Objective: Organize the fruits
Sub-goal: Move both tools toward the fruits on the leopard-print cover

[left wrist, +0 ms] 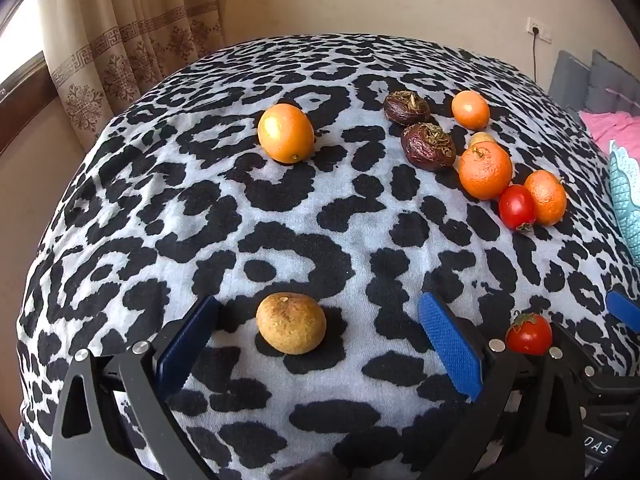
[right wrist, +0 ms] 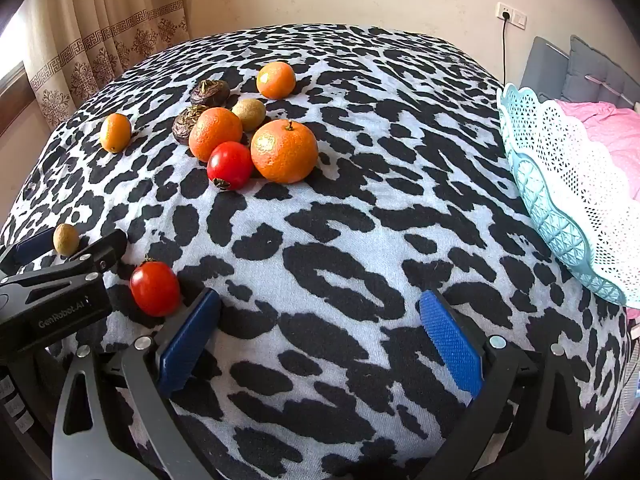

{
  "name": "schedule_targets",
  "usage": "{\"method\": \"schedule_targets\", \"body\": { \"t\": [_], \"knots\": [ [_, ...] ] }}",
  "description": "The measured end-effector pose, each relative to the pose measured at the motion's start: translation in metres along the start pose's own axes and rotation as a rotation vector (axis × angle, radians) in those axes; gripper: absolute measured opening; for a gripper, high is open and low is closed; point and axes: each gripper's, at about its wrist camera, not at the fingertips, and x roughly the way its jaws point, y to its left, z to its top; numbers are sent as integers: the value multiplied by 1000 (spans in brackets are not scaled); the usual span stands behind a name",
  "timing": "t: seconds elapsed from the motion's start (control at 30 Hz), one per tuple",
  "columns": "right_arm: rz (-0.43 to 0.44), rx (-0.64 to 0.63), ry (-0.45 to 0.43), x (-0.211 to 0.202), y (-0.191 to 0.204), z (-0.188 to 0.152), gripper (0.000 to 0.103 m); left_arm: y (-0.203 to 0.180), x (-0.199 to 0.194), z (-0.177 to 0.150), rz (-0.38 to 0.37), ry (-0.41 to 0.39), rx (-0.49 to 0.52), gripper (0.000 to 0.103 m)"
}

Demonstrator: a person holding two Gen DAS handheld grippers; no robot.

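Observation:
My left gripper is open over the leopard-print cloth, and a tan round fruit lies on the cloth between its blue fingers, touching neither pad. A red tomato sits just outside its right finger. My right gripper is open with only cloth between its fingers; the same tomato lies by its left finger. Farther back is a cluster: oranges, a second tomato, two dark wrinkled fruits and a small tan fruit. A lone orange lies apart on the left.
A teal and white lace basket stands at the cloth's right edge, tilted toward a pink bedcover. Another orange sits at the back of the cluster. Curtains and a wall lie beyond the far edge.

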Motion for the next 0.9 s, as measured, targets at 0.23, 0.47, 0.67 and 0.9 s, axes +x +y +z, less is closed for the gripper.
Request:
{"method": "schedule_targets", "body": {
  "t": [0.23, 0.47, 0.67, 0.9],
  "knots": [
    [0, 0, 0, 0, 0, 0, 101, -1, 0, 1, 1, 0, 7, 98],
    [1, 1, 1, 0, 0, 0, 101, 6, 0, -2, 0, 0, 3, 98],
    [2, 1, 3, 0, 0, 0, 101, 3, -1, 0, -2, 0, -5, 98],
    [24, -9, 6, -1, 0, 1, 101, 3, -1, 0, -2, 0, -5, 98]
  ]
}}
